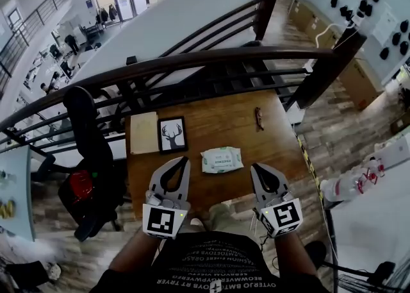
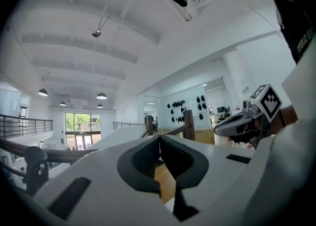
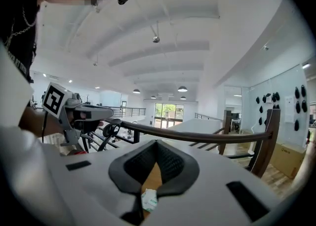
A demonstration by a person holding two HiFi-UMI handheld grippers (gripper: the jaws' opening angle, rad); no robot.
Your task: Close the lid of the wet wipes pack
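The wipes pack (image 1: 221, 159) is left flat on the table (image 1: 272, 134), apart from the left gripper (image 1: 184, 159) and right gripper (image 1: 255, 167), both held shut and empty; its lid cannot be made out.

The pack (image 1: 221, 159) is a soft, flat, rectangular pouch, white with pale green print and crimped short ends. It lies face up on the wooden table (image 1: 224, 125), just below the centre of the head view, with its long side running left to right and its right end tipped slightly up the frame. Nothing touches it. The lid (image 1: 224, 158) at the middle of its top face looks flat against the pouch, though it is too small to tell for sure. A white and green corner of the pack (image 3: 149, 199) also shows low in the right gripper view, just left of centre.
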